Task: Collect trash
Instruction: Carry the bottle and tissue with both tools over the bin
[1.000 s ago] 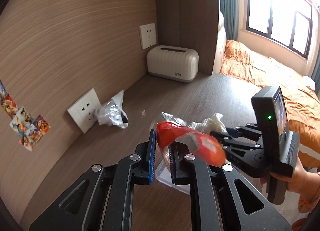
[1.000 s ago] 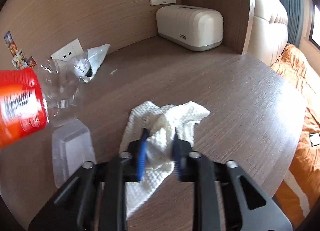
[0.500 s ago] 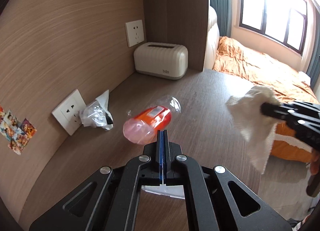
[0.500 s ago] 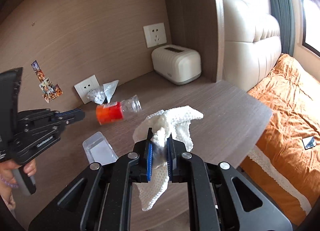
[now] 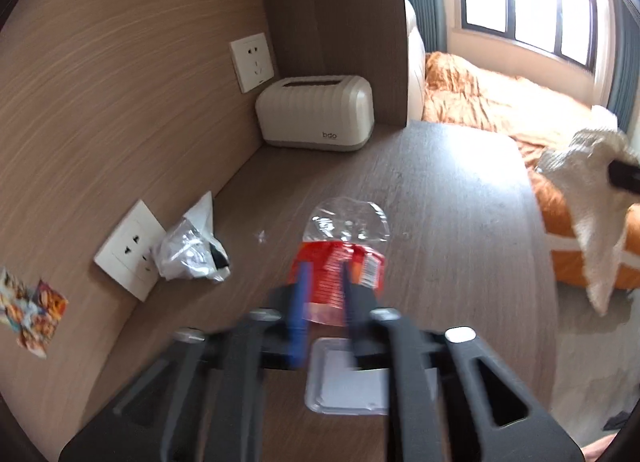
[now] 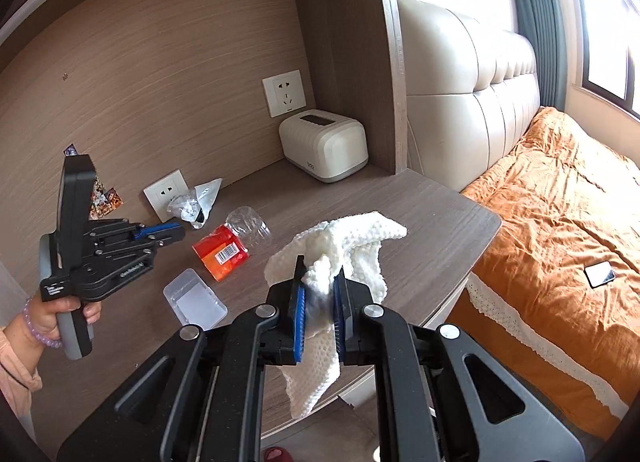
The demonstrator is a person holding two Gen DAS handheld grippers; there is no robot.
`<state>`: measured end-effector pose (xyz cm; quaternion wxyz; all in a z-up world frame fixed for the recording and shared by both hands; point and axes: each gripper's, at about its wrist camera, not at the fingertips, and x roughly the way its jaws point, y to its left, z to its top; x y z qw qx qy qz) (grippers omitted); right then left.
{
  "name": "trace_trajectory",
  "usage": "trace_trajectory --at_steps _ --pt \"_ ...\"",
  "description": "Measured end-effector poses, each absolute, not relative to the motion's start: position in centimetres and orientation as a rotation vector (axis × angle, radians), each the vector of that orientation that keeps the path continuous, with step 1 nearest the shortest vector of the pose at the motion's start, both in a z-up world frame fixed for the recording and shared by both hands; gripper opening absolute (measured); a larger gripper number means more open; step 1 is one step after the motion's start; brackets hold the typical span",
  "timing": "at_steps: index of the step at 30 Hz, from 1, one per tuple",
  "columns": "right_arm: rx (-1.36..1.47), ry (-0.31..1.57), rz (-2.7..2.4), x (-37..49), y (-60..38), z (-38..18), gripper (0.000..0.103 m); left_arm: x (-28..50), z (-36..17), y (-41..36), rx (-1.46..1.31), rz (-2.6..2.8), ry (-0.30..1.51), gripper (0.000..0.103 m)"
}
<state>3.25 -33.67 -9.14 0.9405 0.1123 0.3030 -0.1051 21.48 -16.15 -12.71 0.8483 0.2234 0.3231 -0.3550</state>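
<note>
A crushed clear bottle [image 5: 340, 246] with a red-orange label lies on the wooden table [image 5: 460, 222], seen also in the right wrist view as the bottle [image 6: 224, 252]. My left gripper [image 5: 325, 268] hovers just above and behind it. Its jaws are opening and touch nothing, and from the side that gripper [image 6: 172, 232] hangs left of the bottle. My right gripper [image 6: 319, 286] is shut on a white paper towel [image 6: 344, 246], lifted clear of the table. The towel [image 5: 588, 198] hangs at the right edge of the left wrist view.
A clear plastic lid [image 6: 195, 298] lies near the table's front. A crumpled plastic wrapper [image 5: 188, 250] rests against a wall socket [image 5: 128, 250]. A cream box [image 5: 316, 114] stands in the back corner. An orange-covered bed [image 6: 560, 202] with a phone [image 6: 599, 273] lies right of the table edge.
The left gripper let go of the bottle, which now lies on the table, closed empty, then began opening. The right gripper lifted the towel off the table, up and to the right.
</note>
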Motion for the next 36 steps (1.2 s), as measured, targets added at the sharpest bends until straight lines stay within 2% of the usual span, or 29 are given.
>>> trace_trajectory --at_steps 1,2,5,8,11,19,20,21,22,29,36 --pt "0.231 0.620 -0.218 3.2 -33.6 -9.2 0.013 21.6 -12.9 -16.2 0.479 -0.747 0.671 0.067" --pt "0.233 0.622 -0.220 3.2 -33.6 -9.3 0.013 21.8 -13.1 -16.0 0.481 -0.750 0.663 0.074" --pt "0.235 0.634 -0.236 3.3 -33.5 -9.6 0.013 22.7 -13.6 -15.6 0.464 -0.772 0.699 0.075" --pt "0.250 0.649 -0.253 3.5 -33.5 -10.2 0.013 23.4 -13.8 -16.0 0.438 -0.804 0.728 0.091" --pt "0.264 0.654 -0.267 3.9 -33.3 -10.5 0.013 24.0 -14.7 -17.7 0.475 -0.837 0.752 0.094" --pt "0.279 0.644 -0.302 4.1 -33.3 -10.3 0.013 26.5 -18.1 -22.2 0.583 -0.824 0.826 0.094" --pt "0.283 0.642 -0.310 4.0 -33.3 -10.3 0.013 26.6 -18.5 -22.5 0.594 -0.827 0.832 0.091" --pt "0.285 0.642 -0.314 3.9 -33.4 -10.3 0.013 26.6 -18.7 -22.8 0.601 -0.837 0.838 0.075" --pt "0.287 0.640 -0.323 3.7 -33.5 -10.3 0.013 26.6 -19.0 -23.0 0.605 -0.844 0.846 0.072" --pt "0.295 0.640 -0.372 2.2 -34.5 -10.1 0.013 25.1 -17.1 -22.8 0.547 -0.875 0.807 0.072" --pt "0.280 0.668 -0.419 -1.3 -36.3 -9.9 0.013 17.3 -13.2 -24.3 0.467 -1.010 0.734 0.072"
